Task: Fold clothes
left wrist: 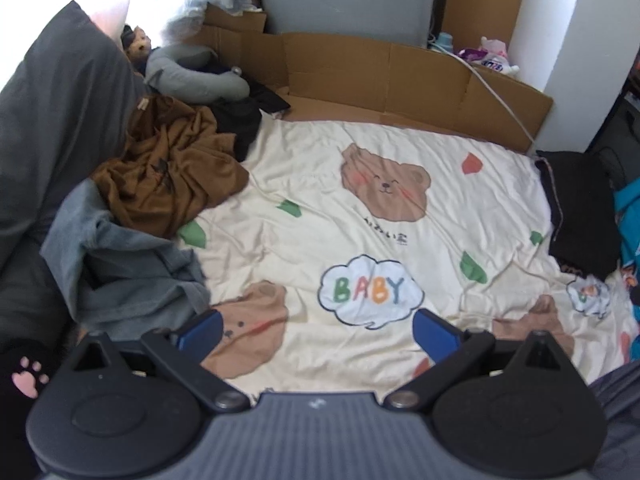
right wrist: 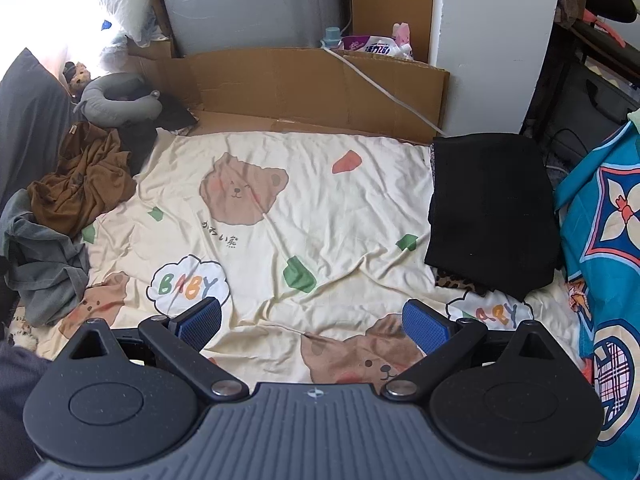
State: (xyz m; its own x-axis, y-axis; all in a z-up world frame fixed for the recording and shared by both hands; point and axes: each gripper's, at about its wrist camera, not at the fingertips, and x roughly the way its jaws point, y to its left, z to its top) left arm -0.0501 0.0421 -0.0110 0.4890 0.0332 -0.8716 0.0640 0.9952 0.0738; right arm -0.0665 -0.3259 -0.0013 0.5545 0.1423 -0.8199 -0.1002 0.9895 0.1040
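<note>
1. Left tool [left wrist: 318,330]: blue-padded fingers spread wide, nothing between them, hovering over the cream bear-print sheet [left wrist: 360,216] on the bed.
2. Right tool [right wrist: 312,322]: also spread wide, empty, over the same sheet [right wrist: 320,184].
3. Unfolded clothes sit in a heap at the sheet's left edge. Brown garment [left wrist: 168,176] is crumpled, no clear long axis; the bunch runs roughly from the near-left toward the far-right. Also seen in the right wrist view [right wrist: 80,184].
4. Grey garment [left wrist: 120,272] lies crumpled just nearer the camera than the brown one, touching it, and just beside the left tool's left finger [left wrist: 202,328]. Orientation cannot be told. Right wrist view shows it at far left [right wrist: 44,264].
5. Dark garment [left wrist: 236,120] lies behind the brown one, bunched, beside a grey neck pillow [left wrist: 192,76].
6. Folded black garment [right wrist: 492,212] lies flat at the sheet's right edge, rectangular, long axis running away from the camera; a leopard-print piece [right wrist: 460,282] peeks from under its near edge. Left wrist view shows the black piece at far right [left wrist: 580,212].
7. Cardboard [right wrist: 312,88] stands along the far side of the bed, white cable [right wrist: 384,92] draped over it.
8. Blue patterned cloth [right wrist: 604,240] at the far right.
</note>
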